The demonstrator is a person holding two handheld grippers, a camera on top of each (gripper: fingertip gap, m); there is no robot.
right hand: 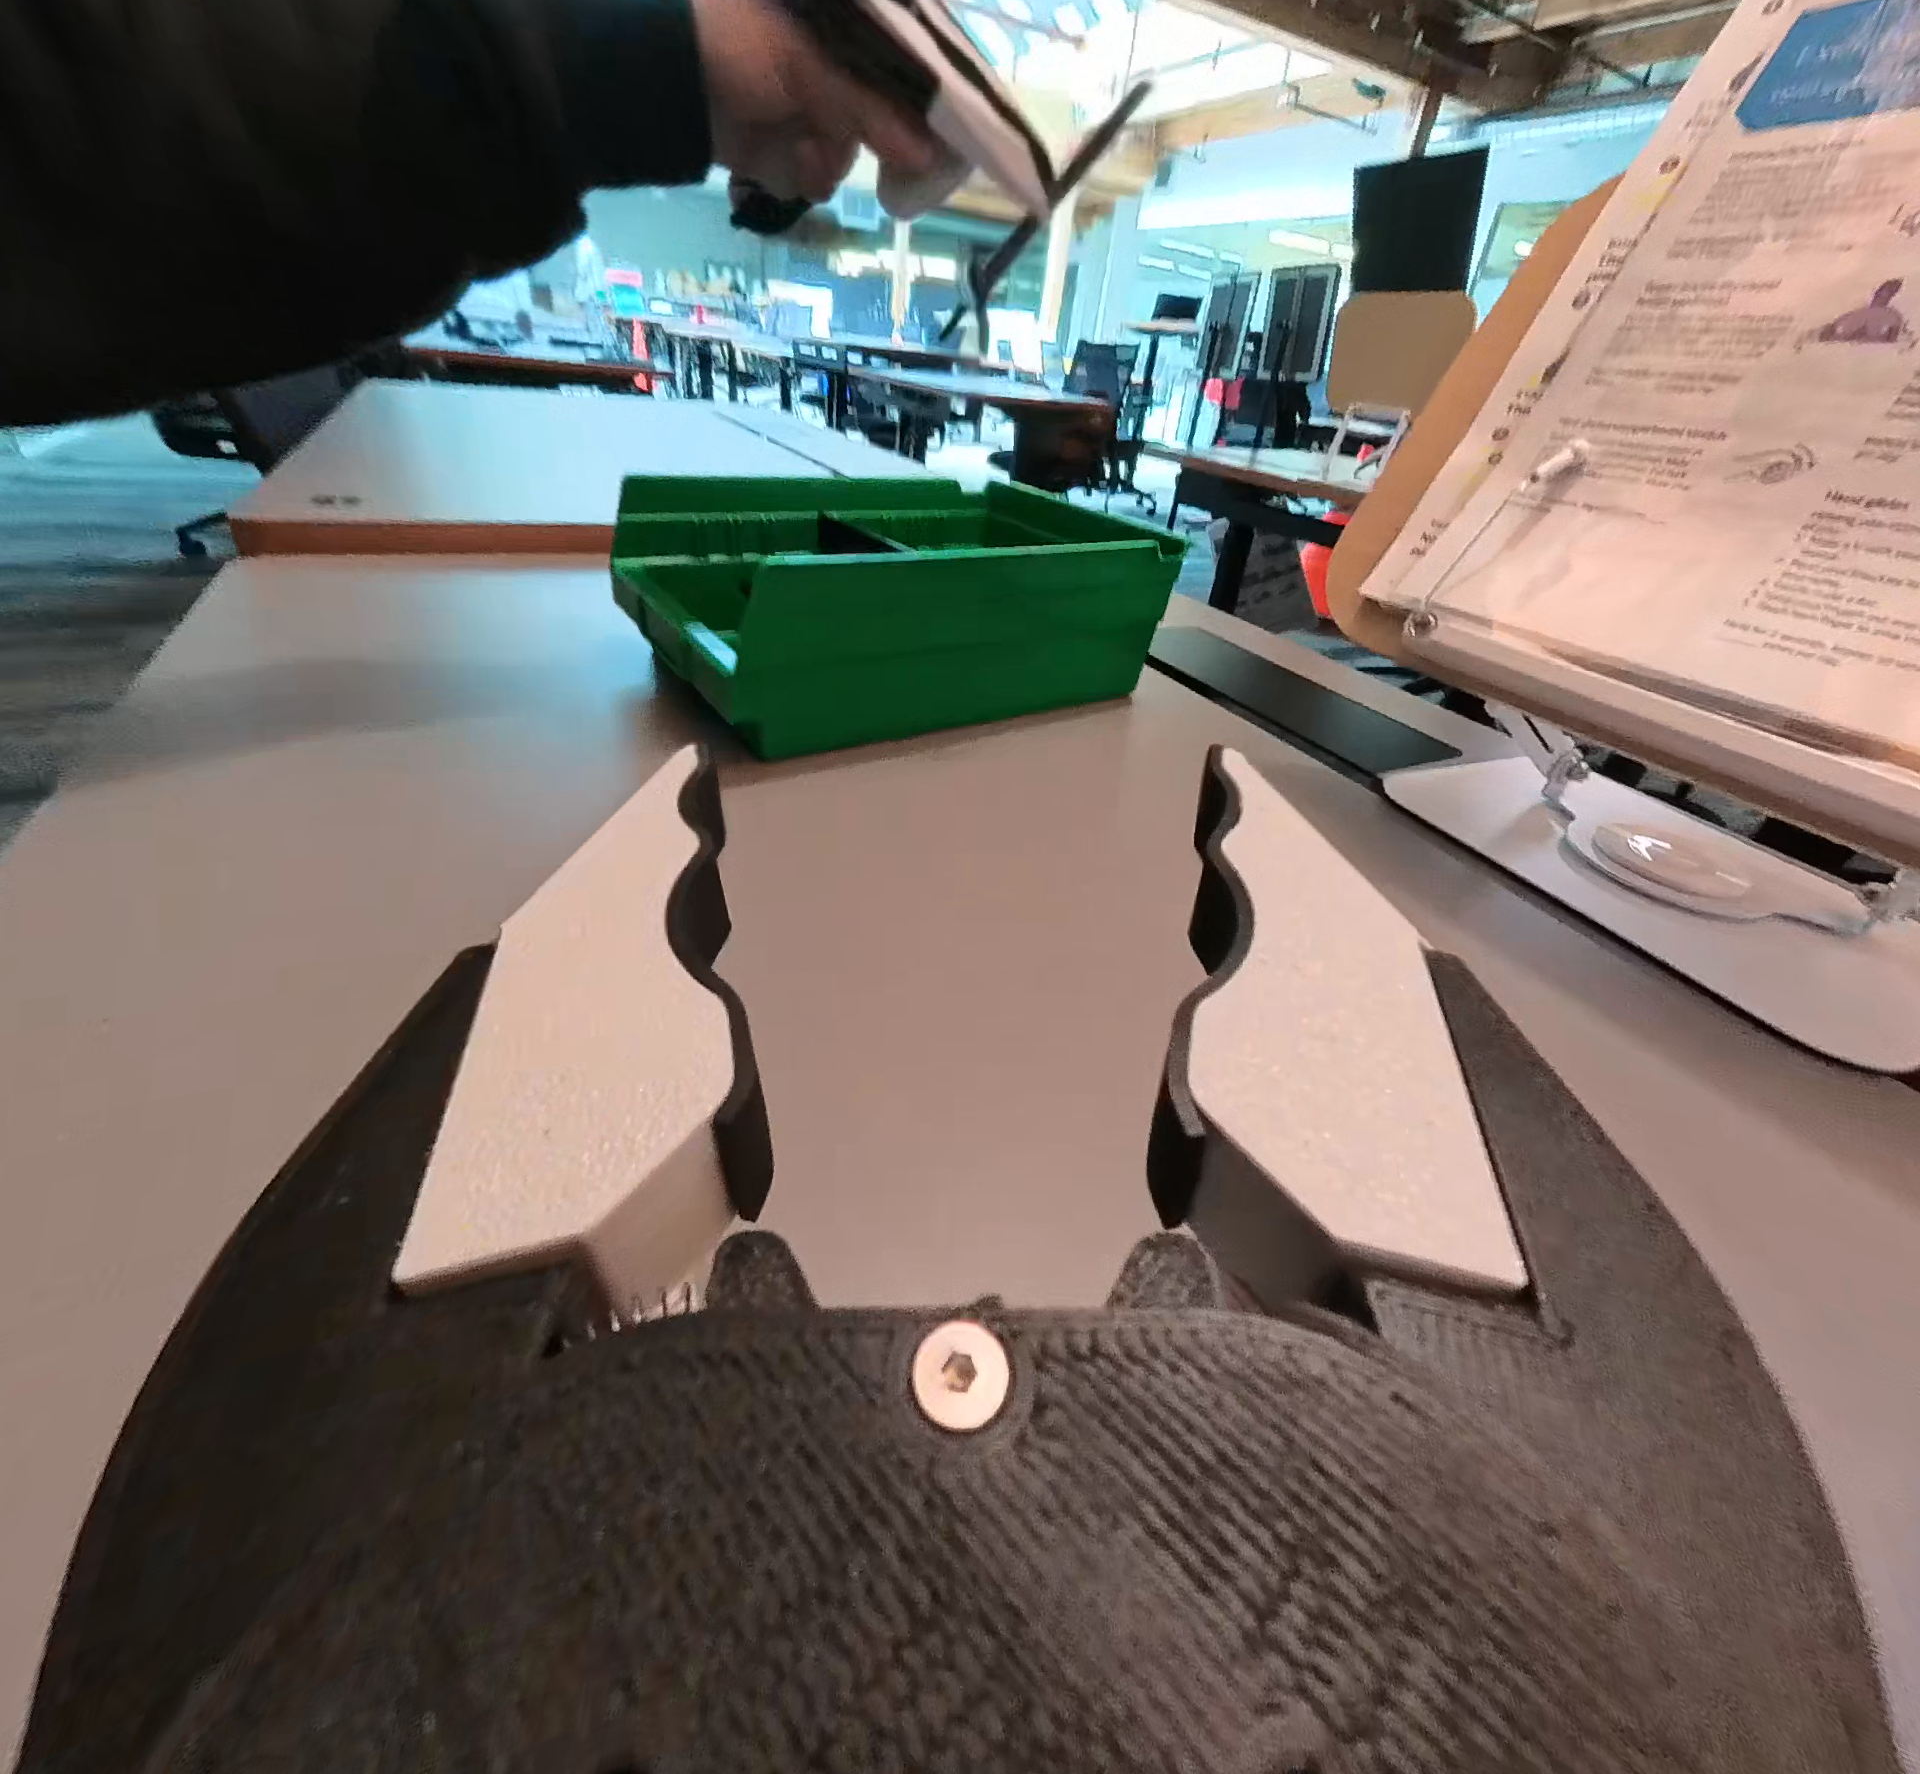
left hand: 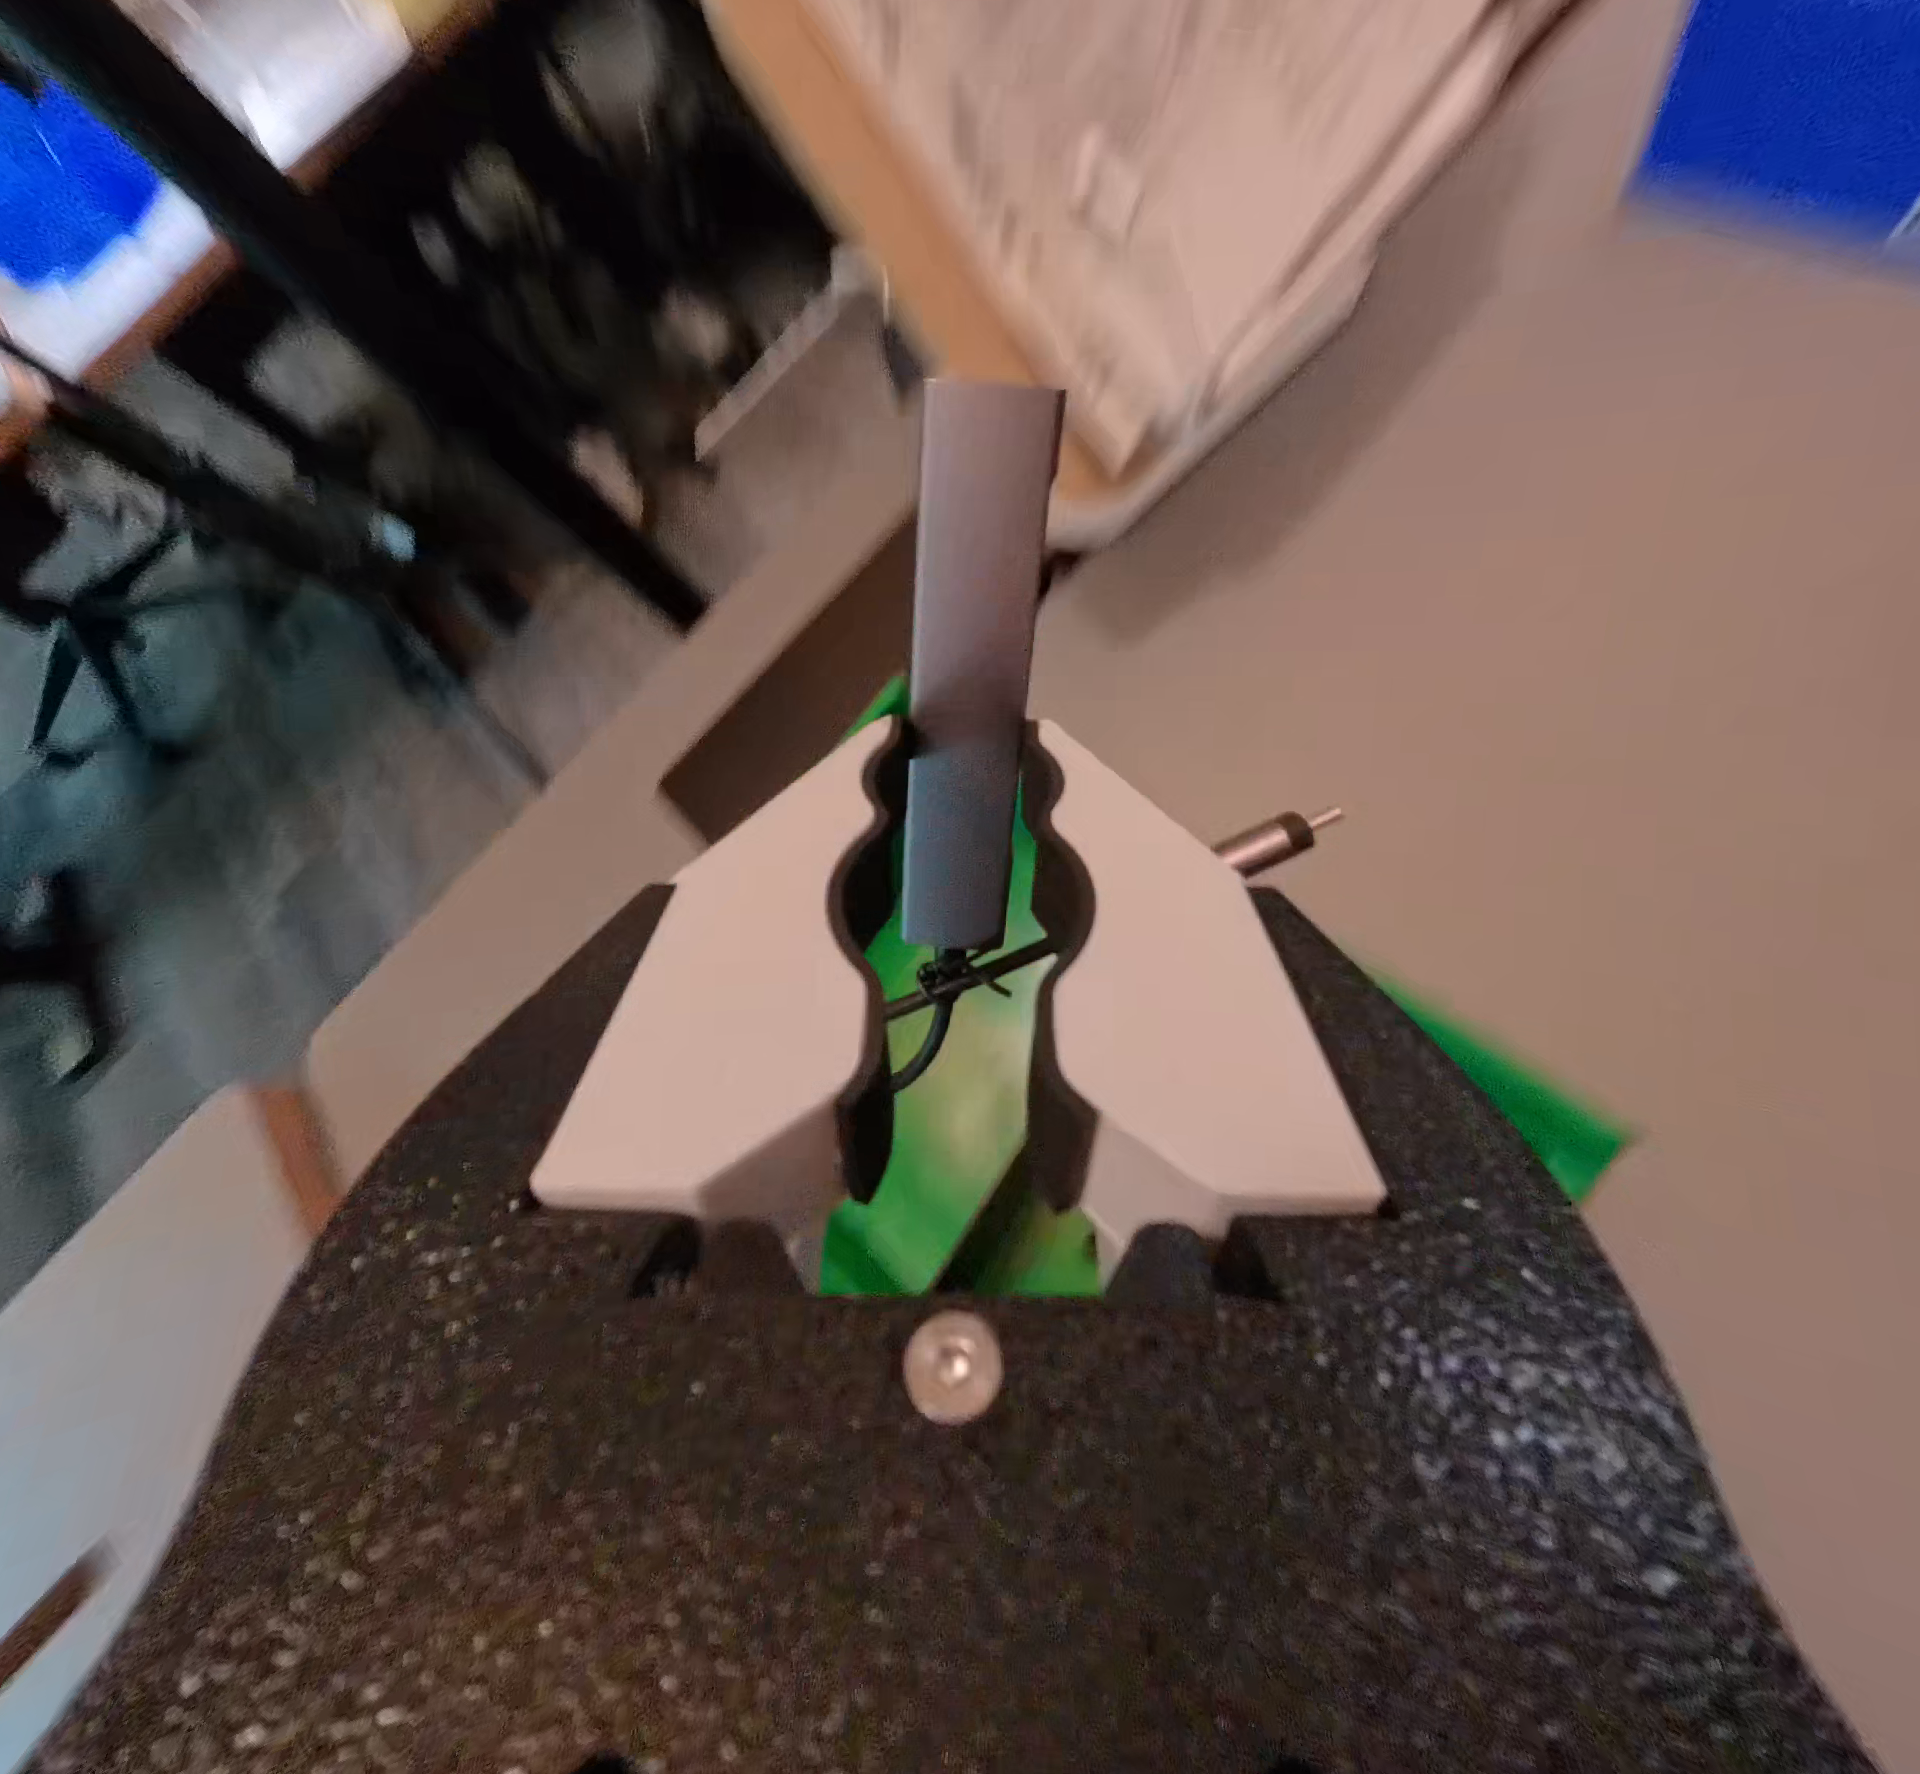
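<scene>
My left gripper [left hand: 966, 732] is shut on a dark grey flat bar [left hand: 982, 581] that sticks out forward past the fingertips. A thin black rod [left hand: 966, 981] is tied across the bar's near end, and its metal tip [left hand: 1273, 836] pokes out past the right finger. Below it lies a green bin [left hand: 1496, 1111]. In the right wrist view a hand in a dark sleeve holds this left gripper [right hand: 935, 93] high above the divided green bin [right hand: 894, 623], with the bar [right hand: 1049, 197] hanging from it. My right gripper [right hand: 958, 768] is open and empty, low over the grey table [right hand: 312, 789].
A tilted wooden book stand with open pages [right hand: 1662, 374] stands on a white base [right hand: 1714, 955] at the right, and shows blurred in the left wrist view [left hand: 1091, 114]. A blue bin [left hand: 1797, 31] sits beyond it. The table's left edge [left hand: 499, 893] drops to the floor.
</scene>
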